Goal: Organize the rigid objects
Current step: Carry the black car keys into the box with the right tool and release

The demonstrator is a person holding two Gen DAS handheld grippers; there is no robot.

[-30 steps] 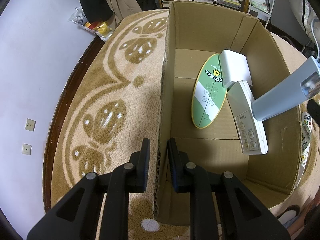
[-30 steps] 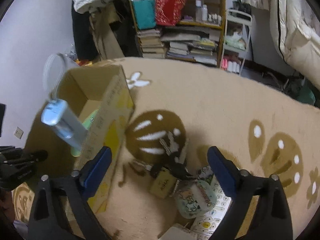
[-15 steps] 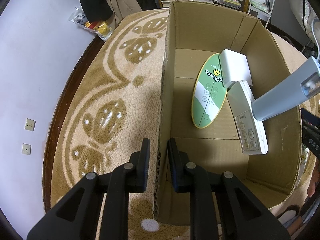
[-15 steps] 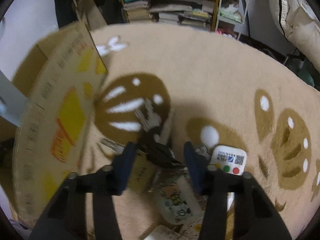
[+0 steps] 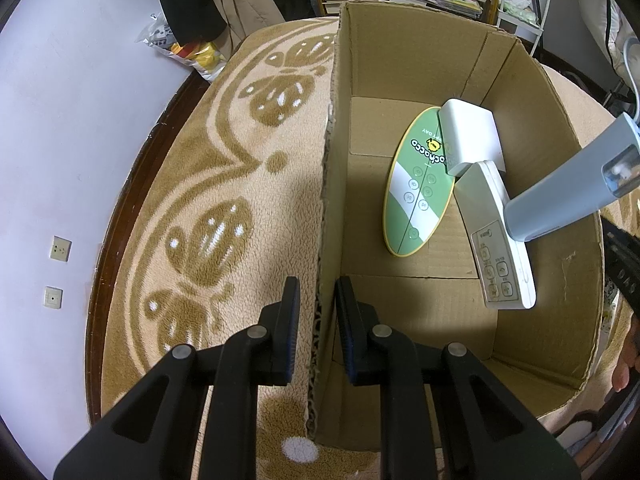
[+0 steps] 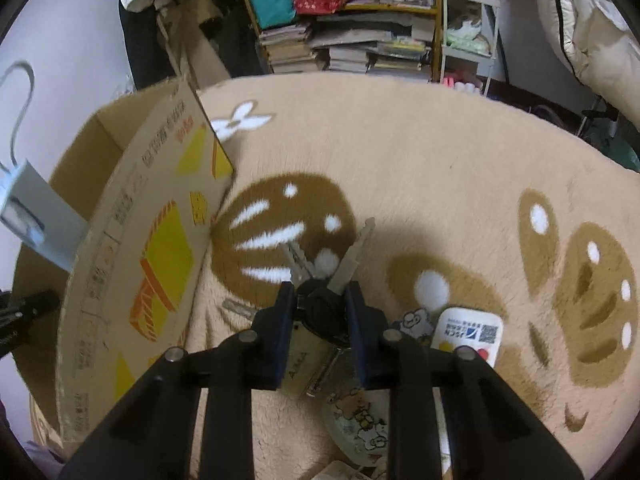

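The task looks partly done: the cardboard box (image 5: 400, 60) already holds a green oval remote (image 5: 418, 188), a white block (image 5: 470, 140), a white remote (image 5: 496, 248) and a grey-blue device (image 5: 568, 192) leaning on its wall, while a card (image 6: 468, 332) and other small items remain on the rug (image 6: 420, 168). The left tool (image 5: 316, 312) is clenched on the box's near wall. The right tool (image 6: 320, 312) has just been closing on the key bunch (image 6: 320, 308) on the rug beside the box, pads against its black fob; the long key (image 6: 352, 256) points away, slightly rightward.
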